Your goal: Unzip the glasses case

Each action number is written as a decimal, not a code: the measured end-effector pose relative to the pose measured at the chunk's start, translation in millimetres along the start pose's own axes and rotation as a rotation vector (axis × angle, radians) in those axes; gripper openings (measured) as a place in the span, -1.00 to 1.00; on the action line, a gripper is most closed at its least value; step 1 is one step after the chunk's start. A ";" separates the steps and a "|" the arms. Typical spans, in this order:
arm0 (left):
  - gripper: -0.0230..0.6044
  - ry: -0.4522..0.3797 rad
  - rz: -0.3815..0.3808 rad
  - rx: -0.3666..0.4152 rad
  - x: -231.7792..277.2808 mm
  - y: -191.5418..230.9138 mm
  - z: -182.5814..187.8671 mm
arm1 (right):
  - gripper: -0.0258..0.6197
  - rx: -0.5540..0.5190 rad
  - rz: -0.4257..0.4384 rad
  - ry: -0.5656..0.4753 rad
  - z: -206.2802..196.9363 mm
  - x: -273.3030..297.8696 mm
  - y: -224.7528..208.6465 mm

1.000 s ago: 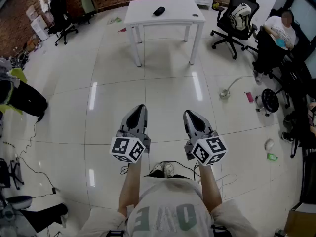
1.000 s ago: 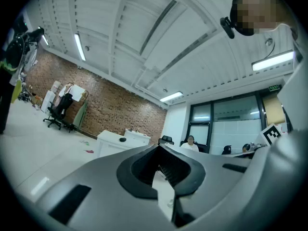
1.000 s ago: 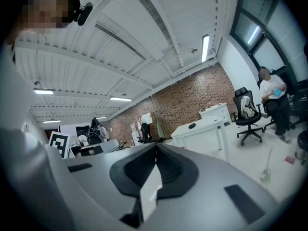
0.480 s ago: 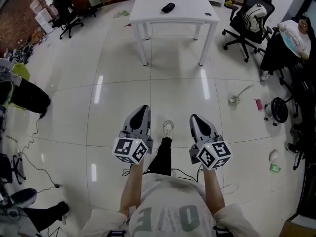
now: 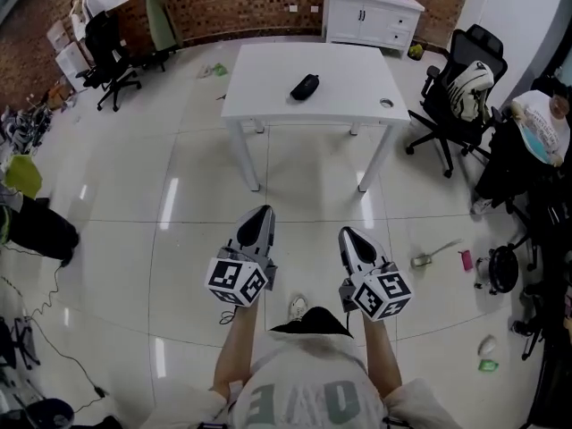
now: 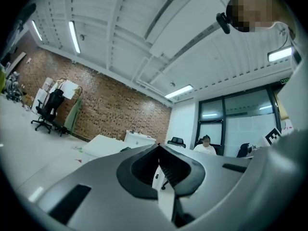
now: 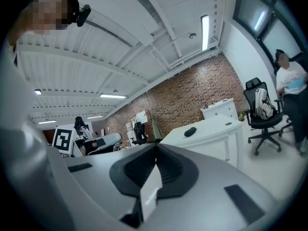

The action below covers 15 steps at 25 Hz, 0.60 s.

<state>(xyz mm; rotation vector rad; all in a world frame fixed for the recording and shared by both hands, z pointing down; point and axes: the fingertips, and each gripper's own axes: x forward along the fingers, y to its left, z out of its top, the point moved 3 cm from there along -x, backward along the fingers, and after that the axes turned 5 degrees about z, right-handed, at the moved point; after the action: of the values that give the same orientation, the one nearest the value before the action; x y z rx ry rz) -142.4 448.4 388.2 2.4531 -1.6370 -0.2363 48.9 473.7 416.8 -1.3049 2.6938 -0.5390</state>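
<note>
Case (image 5: 305,87), black and oblong, lay on a white table (image 5: 268,105), well ahead of both grippers and roughly in line with the gap between them; nothing touched it. At this range its zip could not be made out. Left gripper (image 5: 262,213): held out low over the tiled floor (image 5: 134,177), jaws pressed together tip to tip with nothing between them, as its own view confirmed. Right gripper (image 5: 349,233): beside the left and about level with it, jaws likewise closed and empty. Each gripper carried a marker cube (image 5: 237,280) at its rear, nearest the person, whose forearms (image 5: 234,347) ran back from the cubes. One shoe (image 5: 298,307) showed on the floor behind and between the jaws. In the right gripper view the case (image 7: 190,131) appeared as a small dark shape on the tabletop, beyond the jaw tips and slightly to their right. A round hole (image 5: 386,103) marked the table's corner to the right of the case. Beyond the table, farther ahead of the jaws, a white cabinet (image 5: 371,12) stood against a brick wall (image 5: 241,3). Ahead and to the right of the right jaws stood a black office chair (image 5: 460,96) with a pale bag (image 5: 466,80) on its seat, and past it a seated person (image 5: 536,128). Ahead and far to the left of the left jaws stood another black chair (image 5: 107,43).
</note>
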 end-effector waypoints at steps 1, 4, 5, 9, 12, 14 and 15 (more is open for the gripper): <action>-0.92 -0.005 -0.007 0.003 25.8 8.0 5.9 | -0.92 -0.008 0.001 -0.003 10.6 20.4 -13.3; -0.92 0.009 -0.014 0.009 89.3 31.4 10.2 | -0.92 -0.007 0.001 -0.001 28.8 74.4 -49.5; -0.92 0.018 -0.016 0.008 110.2 39.4 8.5 | -0.92 -0.003 -0.001 0.002 32.8 92.7 -63.3; -0.92 0.047 -0.013 0.002 208.3 79.9 -2.4 | -0.92 0.009 0.004 0.023 48.3 181.3 -131.2; -0.92 0.081 0.005 0.001 292.5 116.5 -9.1 | -0.92 0.012 0.011 0.052 64.4 255.2 -186.2; -0.92 0.120 0.014 0.022 349.5 139.4 -15.4 | -0.92 0.012 0.007 0.072 77.2 300.8 -224.3; -0.92 0.136 0.020 0.026 376.9 150.1 -17.9 | -0.92 0.013 0.006 0.083 83.9 322.1 -242.9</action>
<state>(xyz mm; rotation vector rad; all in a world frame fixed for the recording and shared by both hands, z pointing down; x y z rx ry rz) -129.4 44.7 429.8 2.4119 -1.6161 -0.0440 46.7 62.7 445.4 -1.2995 2.7540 -0.6220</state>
